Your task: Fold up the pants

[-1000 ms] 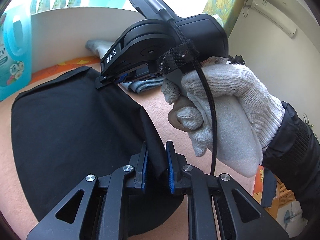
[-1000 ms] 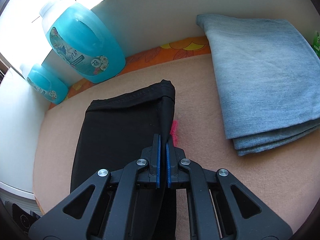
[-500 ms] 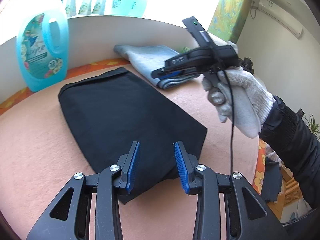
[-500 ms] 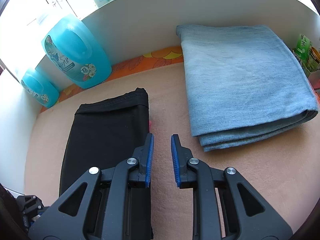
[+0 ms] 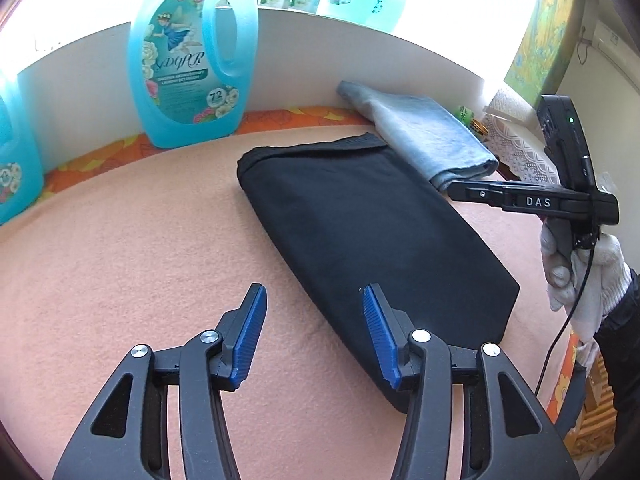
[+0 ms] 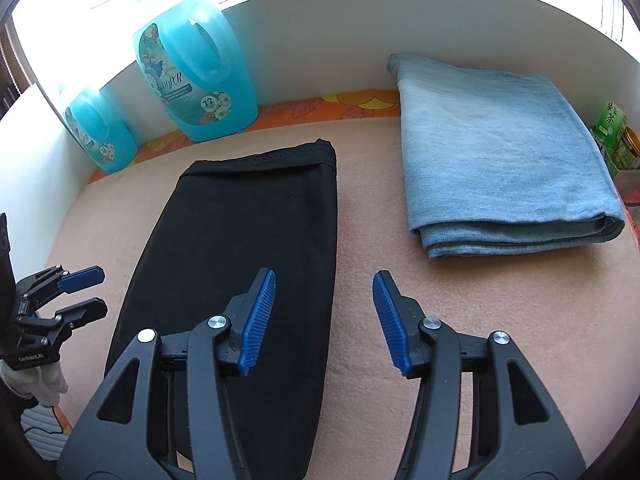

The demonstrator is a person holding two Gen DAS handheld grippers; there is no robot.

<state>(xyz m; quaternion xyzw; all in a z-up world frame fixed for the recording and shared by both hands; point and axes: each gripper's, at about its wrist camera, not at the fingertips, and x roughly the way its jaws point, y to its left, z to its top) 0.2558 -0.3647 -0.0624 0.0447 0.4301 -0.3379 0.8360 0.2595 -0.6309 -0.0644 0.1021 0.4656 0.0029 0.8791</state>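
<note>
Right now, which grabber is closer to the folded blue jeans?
Right. The right gripper hangs open beside the folded blue jeans, over the black pants' near edge. The left gripper is open at the pants' far side.

The pants' [image 6: 248, 264] near end is covered by the right gripper [image 6: 324, 320]. A second jug [image 5: 16, 164] is cut by the frame's edge. The carton's [image 6: 610, 128] print cannot be read.

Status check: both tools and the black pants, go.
Left tool open, empty. Right tool open, empty. Black pants folded flat on the blanket. Folded jeans alongside, apart.
</note>
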